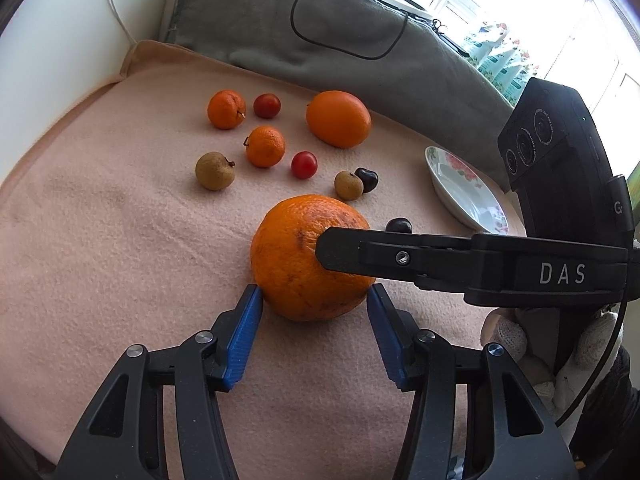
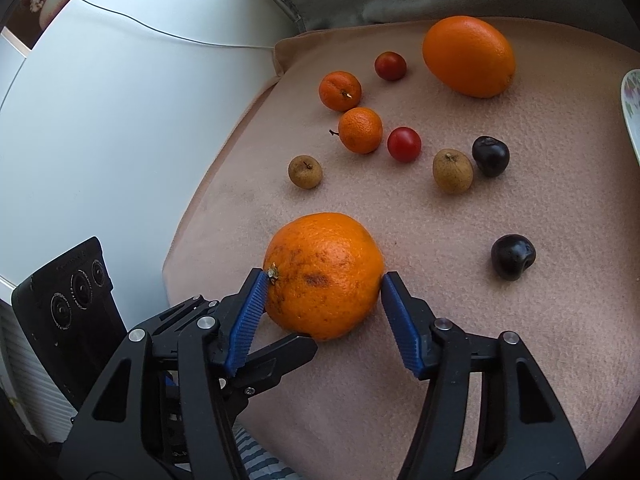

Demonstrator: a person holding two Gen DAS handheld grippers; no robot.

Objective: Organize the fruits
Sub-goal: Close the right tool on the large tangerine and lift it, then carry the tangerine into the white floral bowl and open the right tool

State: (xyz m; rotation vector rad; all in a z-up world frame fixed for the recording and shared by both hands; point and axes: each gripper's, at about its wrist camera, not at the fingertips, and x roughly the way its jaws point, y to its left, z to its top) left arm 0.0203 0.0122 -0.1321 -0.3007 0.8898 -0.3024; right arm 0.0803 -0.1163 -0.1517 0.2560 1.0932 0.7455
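Observation:
A big blemished orange (image 1: 304, 256) (image 2: 324, 276) lies on the pink blanket (image 1: 100, 240). My left gripper (image 1: 314, 292) straddles its near side, blue pads at both flanks, jaws wide and touching or nearly so. My right gripper (image 2: 324, 284) brackets the same orange from the right, pads against or just off its sides; one of its fingers (image 1: 400, 258) crosses the left wrist view. Further back lie a smooth large orange (image 1: 338, 118) (image 2: 469, 56), two mandarins (image 1: 226, 109) (image 1: 265, 146), two red cherry tomatoes (image 1: 304, 165), two brown longans (image 1: 214, 171) and two dark cherries (image 2: 513, 257).
A white flowered plate (image 1: 466, 188) stands at the blanket's right edge. A grey cushion (image 1: 304, 20) with a black cable runs along the back. A white wall (image 2: 100, 120) borders the blanket's left side.

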